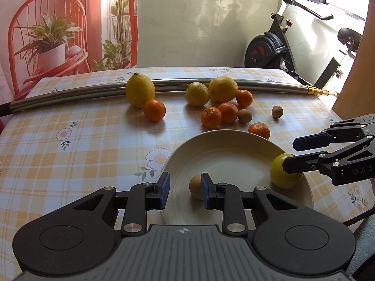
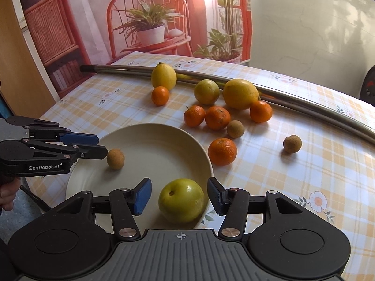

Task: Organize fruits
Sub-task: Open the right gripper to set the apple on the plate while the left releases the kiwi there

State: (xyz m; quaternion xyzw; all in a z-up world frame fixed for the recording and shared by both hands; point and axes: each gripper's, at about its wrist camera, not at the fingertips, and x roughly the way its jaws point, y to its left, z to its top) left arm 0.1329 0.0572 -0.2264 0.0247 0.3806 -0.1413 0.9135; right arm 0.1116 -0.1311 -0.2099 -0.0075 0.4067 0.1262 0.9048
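Both claws spread, low over plate [image 2: 150,140]: left claw [image 1: 185,190] beside longan [image 2: 115,159], right claw [image 2: 179,196] flanking green fruit [image 2: 181,200].

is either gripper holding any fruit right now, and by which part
Nothing is held. The right gripper is open around the green fruit on the plate; the left gripper is open.

In the left wrist view, the small round brown fruit [image 1: 195,186] on the cream plate [image 1: 225,154] is partly hidden behind a blue finger pad [image 1: 205,193], and the right gripper's [image 1: 290,155] dark finger covers part of the round yellow-green fruit [image 1: 280,175]; that gripper's body is cut off at the right edge
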